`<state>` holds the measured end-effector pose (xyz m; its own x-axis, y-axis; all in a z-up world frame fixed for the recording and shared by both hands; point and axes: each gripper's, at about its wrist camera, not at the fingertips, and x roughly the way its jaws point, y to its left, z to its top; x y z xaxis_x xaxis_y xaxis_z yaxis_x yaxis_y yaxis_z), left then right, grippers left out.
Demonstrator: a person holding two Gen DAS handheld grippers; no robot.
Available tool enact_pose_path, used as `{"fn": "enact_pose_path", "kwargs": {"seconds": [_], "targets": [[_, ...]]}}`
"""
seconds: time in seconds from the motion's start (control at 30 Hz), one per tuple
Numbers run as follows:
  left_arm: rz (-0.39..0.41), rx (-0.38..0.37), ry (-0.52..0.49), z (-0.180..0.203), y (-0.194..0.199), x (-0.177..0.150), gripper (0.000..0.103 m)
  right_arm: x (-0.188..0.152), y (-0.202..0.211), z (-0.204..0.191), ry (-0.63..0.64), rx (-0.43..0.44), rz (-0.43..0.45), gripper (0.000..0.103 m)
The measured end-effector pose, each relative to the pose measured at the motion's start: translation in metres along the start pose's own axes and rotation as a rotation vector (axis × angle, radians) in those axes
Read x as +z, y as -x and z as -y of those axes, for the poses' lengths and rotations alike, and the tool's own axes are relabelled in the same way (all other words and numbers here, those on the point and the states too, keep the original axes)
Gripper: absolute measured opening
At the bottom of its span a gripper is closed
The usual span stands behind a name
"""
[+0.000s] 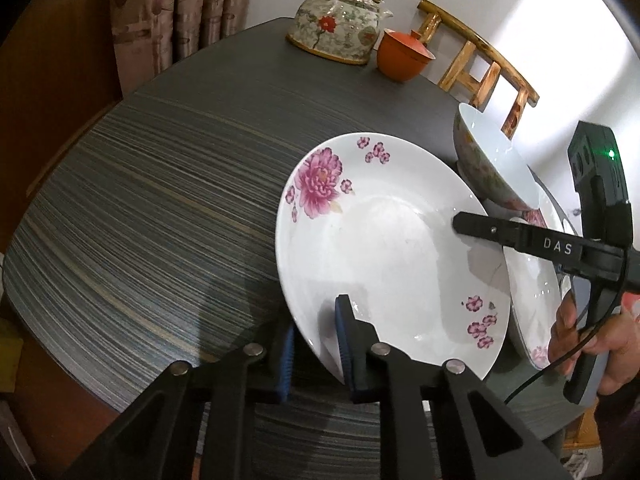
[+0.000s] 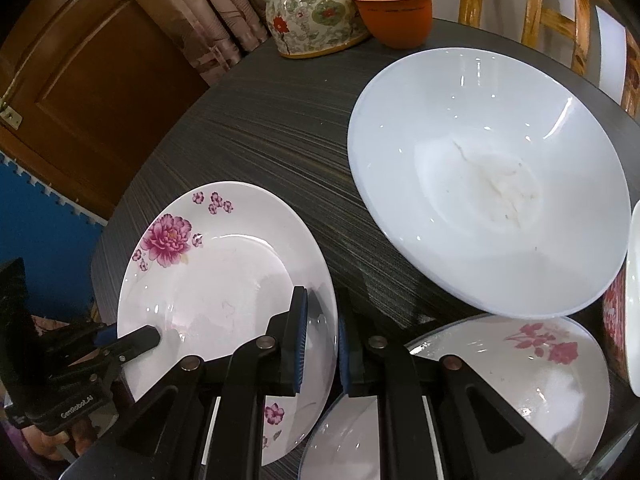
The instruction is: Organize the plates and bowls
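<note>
White floral plate (image 1: 384,248) sits on the striped desk (image 1: 160,200) — left tool (image 1: 316,344) and right tool (image 2: 322,332) each clamped on opposite rims. Advise lifting level, both together — clearing the neighbouring bowl (image 2: 488,204).

Right gripper (image 2: 322,334) clamped on rim of pink-flowered plate (image 2: 208,280). Left gripper (image 2: 138,338) gripping opposite rim. Large white bowl (image 2: 488,184) just beside.

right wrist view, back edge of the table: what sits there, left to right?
Floral teapot → orange lidded cup → wooden chair back, which stands behind the table rather than on it.
</note>
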<state>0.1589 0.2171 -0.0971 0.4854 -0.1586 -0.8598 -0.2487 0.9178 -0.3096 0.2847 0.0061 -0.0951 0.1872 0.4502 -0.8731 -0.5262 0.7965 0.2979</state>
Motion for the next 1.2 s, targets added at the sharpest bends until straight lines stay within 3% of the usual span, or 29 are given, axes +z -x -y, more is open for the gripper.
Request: {"fn": "enact_pose_path", "kwargs": {"seconds": [0.27,0.63,0.93,1.03,1.13,1.2], "targets": [[0.013,0.002,0.034,-0.011,-0.002,0.012,0.015,0.001,-0.002,0.008,-0.066,0.049,-0.002,0.011],[0.036,0.052,0.065,-0.023,0.001,0.023,0.014,0.009,-0.013,-0.008,-0.062,0.067,0.008,0.010],[0.059,0.134,0.042,-0.018,0.006,0.021,0.017,0.012,-0.016,-0.010,-0.068,0.070,0.009,0.010],[0.064,0.218,0.021,-0.014,0.009,0.020,0.034,0.011,-0.013,-0.008,-0.090,0.061,0.030,0.017],[0.058,0.243,0.014,-0.014,0.010,0.017,0.037,0.006,0.001,0.000,-0.137,0.076,0.085,0.039],[0.060,0.256,0.006,-0.012,0.011,0.015,0.037,-0.002,0.015,0.008,-0.179,0.113,0.127,0.040]]}}
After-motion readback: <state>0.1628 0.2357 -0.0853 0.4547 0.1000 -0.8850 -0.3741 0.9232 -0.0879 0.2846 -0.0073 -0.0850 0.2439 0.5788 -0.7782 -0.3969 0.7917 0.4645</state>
